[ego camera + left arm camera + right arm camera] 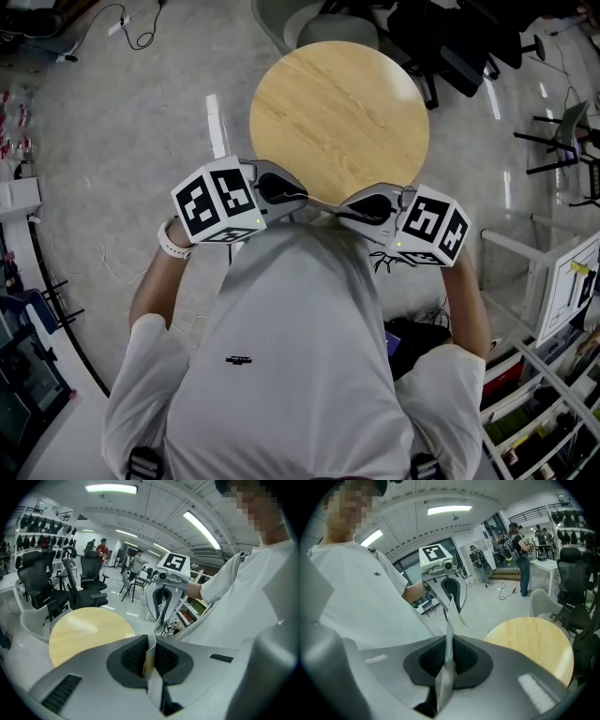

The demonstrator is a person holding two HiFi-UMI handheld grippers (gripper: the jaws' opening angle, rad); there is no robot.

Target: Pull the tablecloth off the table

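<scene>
The round wooden table (337,112) stands bare, its pale top uncovered right to the rim. The tablecloth (323,201) is up at the person's chest, just past the table's near edge. It is a thin grey sheet, and only a narrow band of it shows between the two tools.

The left gripper (300,196) has its jaws pressed together on the sheet. In its own view the ribbed pads (133,657) pinch the cloth (149,652), which rises edge-on from between them. The right gripper (345,212) is clamped the same way, with the cloth (449,637) standing up out of its closed jaws (447,662) and running off toward the other tool (451,597).

The held edge runs left to right between the grippers, roughly parallel to the near edge of the table. Both grippers sit level with each other, neither closer to the table. I can't make out where the rest of the cloth hangs. It probably drops in front of the white shirt (281,375), whose colour swallows it.

With no fabric left on the top, I'd say the pull is as good as finished. What remains is likely drawing back from the near edge, both grippers together, so the trailing part does not catch the rim
</scene>
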